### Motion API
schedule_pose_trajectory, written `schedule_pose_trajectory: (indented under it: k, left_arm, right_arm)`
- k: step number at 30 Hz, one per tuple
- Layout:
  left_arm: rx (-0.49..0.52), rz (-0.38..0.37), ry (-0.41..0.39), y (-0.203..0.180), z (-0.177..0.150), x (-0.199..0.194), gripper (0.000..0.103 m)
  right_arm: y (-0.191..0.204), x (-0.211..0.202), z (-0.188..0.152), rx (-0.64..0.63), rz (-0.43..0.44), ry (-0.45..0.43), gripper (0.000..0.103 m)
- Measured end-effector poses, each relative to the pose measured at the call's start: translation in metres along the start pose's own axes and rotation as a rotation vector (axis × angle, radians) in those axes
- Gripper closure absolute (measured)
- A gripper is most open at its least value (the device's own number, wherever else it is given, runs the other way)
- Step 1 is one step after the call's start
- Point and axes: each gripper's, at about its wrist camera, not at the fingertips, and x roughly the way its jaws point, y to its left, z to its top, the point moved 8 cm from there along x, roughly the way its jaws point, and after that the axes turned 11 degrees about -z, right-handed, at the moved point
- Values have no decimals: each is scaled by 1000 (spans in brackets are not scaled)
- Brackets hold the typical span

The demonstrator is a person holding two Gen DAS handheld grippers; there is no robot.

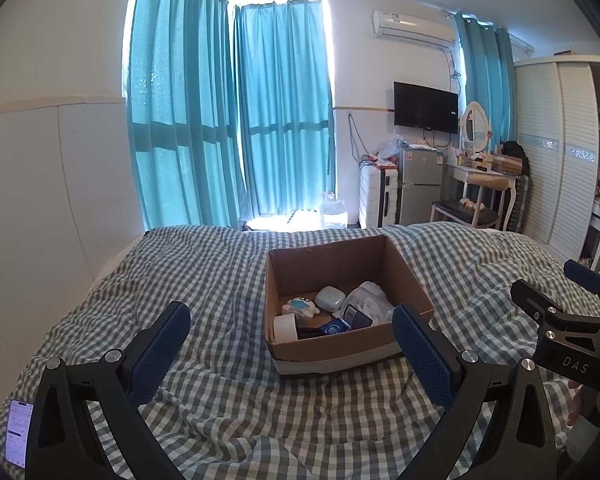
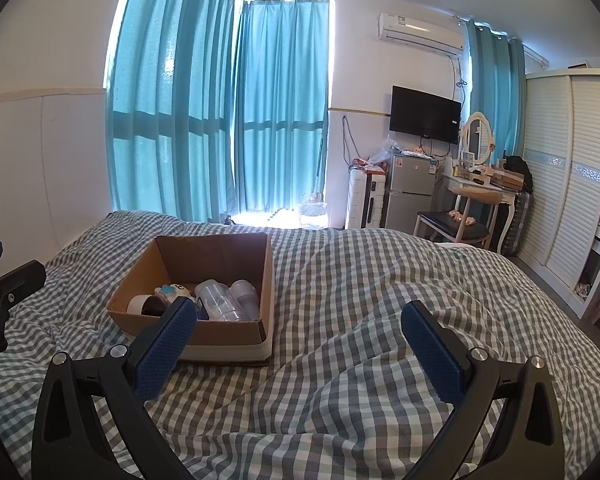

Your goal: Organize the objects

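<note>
Both grippers hover over the bed (image 1: 204,264), nothing held. Left gripper (image 1: 292,330): its 2 fingers (image 1: 162,350) spread wide, empty. Right gripper (image 2: 298,330): fingers (image 2: 166,346) also spread wide, empty. The cardboard box (image 1: 410,276) sits on the checked duvet, dead ahead of the left gripper, with its near wall framed between the left fingers. From the right wrist view the box lies ahead and to the left, so the left hand looks nearer and better lined up. Box contents, all loose inside: a white tape roll (image 1: 285,328) at the near-left corner, a small white and blue figure (image 1: 300,306) behind it, a grey rounded case (image 1: 330,298) mid-box, and a crumpled clear plastic bag (image 1: 370,300) on the right side; from the right wrist it looks like stacked clear cups (image 2: 232,298), but I can't confirm through the glare. A dark blue packet (image 1: 334,326) lies against the near wall. A phone (image 1: 18,432) rests on the duvet at far left, apart from the box. No loose items show on the duvet besides that, so sorting is probably close to done or any next pick comes from inside the box, top-down.
</note>
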Motion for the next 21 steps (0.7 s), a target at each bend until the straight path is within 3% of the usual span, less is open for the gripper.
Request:
schedule_pose_trajectory:
  k: [21]
  left_arm:
    - [-15, 8, 1, 5, -2, -2, 0]
  right_arm:
    - [1, 4, -4, -2, -5, 10, 0]
